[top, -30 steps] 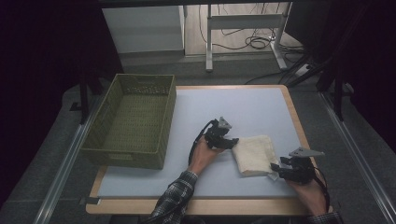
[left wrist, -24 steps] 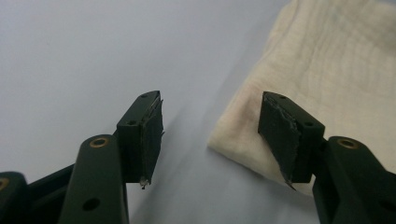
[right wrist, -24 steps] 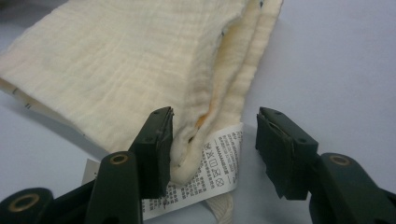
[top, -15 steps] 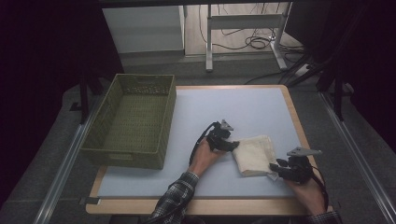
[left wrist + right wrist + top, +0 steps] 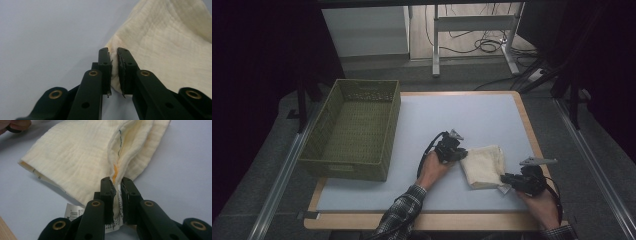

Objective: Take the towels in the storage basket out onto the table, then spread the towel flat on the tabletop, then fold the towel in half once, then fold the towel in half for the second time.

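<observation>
The left gripper (image 5: 113, 53) has just been closing, and its two black jaws now pinch a corner of the folded cream-yellow muslin cloth (image 5: 172, 47), a sliver of fabric showing between the pads. The right gripper (image 5: 116, 183) has just been closing too, and it is clamped on a bunched hem of the same cloth (image 5: 82, 157), with a small white printed care label (image 5: 72, 211) hanging just beside the jaws. From above, the left gripper (image 5: 460, 152) bites the cloth's (image 5: 484, 165) left-hand far corner while the right gripper (image 5: 507, 181) holds its near right corner — so the cloth lies between the two, gripped roughly corner to corner, and neither hand is nearer than the other. It still rests flat on the pale blue table mat (image 5: 472, 115), its longer side running away from the person. The olive-green woven rectangular basket (image 5: 354, 132) stands well to the left of the cloth, across a stretch of mat, its long axis also pointing away from the person, and the left hand is the one between cloth and basket. I would judge the coming move — a lift, then perhaps a carry leftward toward the basket — turns on both grips holding as the cloth leaves the mat, since a thin pinch at one corner could slip.
</observation>
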